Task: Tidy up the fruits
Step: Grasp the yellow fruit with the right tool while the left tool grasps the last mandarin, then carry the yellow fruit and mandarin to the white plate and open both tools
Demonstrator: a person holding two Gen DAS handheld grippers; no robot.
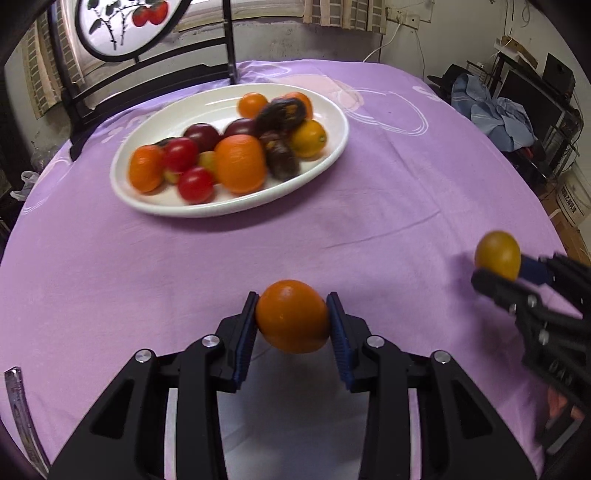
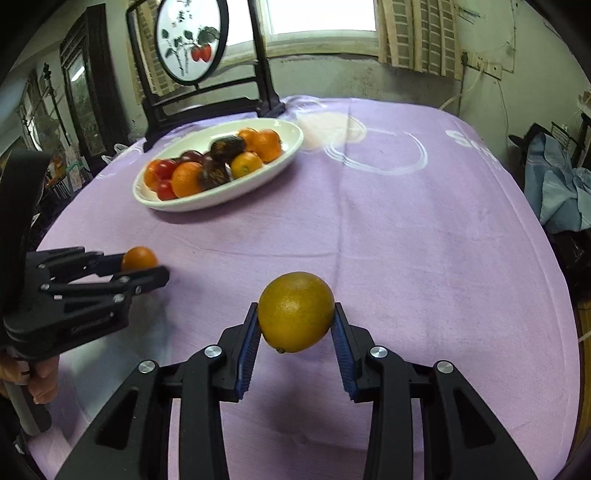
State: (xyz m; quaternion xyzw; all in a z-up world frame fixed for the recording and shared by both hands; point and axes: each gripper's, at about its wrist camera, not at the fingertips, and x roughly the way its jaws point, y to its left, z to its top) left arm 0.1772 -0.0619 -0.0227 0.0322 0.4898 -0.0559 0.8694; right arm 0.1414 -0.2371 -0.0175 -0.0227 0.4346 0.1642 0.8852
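My left gripper (image 1: pixel 291 314) is shut on a small orange fruit (image 1: pixel 292 315) and holds it above the purple tablecloth; it also shows in the right wrist view (image 2: pixel 147 267) at the left with its fruit (image 2: pixel 138 259). My right gripper (image 2: pixel 295 325) is shut on a yellow-green citrus (image 2: pixel 295 312); it shows in the left wrist view (image 1: pixel 491 266) at the right with that citrus (image 1: pixel 497 254). A white oval plate (image 1: pixel 147 206) (image 2: pixel 155 203) at the back left holds several oranges, red tomatoes and dark fruits.
The round table has a purple cloth (image 1: pixel 369 206) (image 2: pixel 406 240). A dark wooden stand with a painted oval panel (image 1: pixel 122 33) (image 2: pixel 188 40) stands behind the plate. Clutter and blue cloth (image 1: pixel 491 110) lie off the table's right edge.
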